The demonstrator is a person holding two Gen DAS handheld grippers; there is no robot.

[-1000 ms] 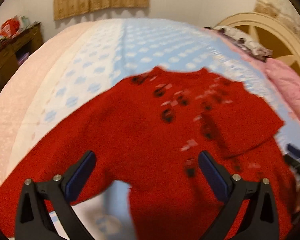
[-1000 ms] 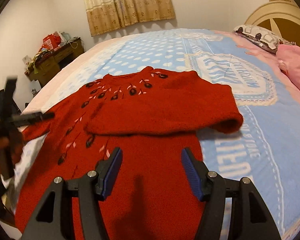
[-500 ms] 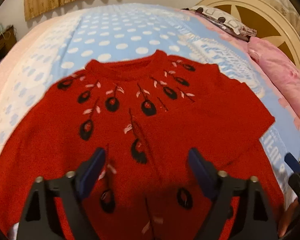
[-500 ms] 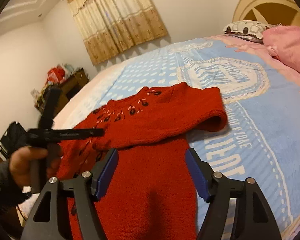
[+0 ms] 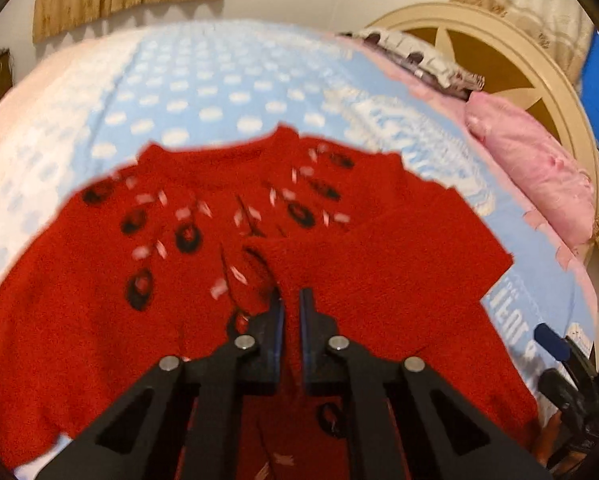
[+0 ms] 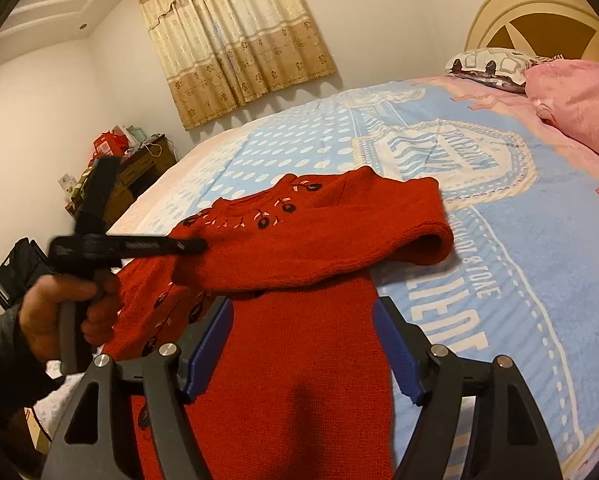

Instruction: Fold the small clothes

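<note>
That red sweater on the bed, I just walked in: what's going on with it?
A person is folding the red sweater on the bed using two handheld tools. One sleeve already lies folded across the chest. The left claw looks closed on that sleeve's end, while the right claw hovers open over the lower body.

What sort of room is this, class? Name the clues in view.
Most likely a bedroom: a wide bed with a blue dotted cover, a pink pillow by the rounded headboard, and a curtained window.
</note>
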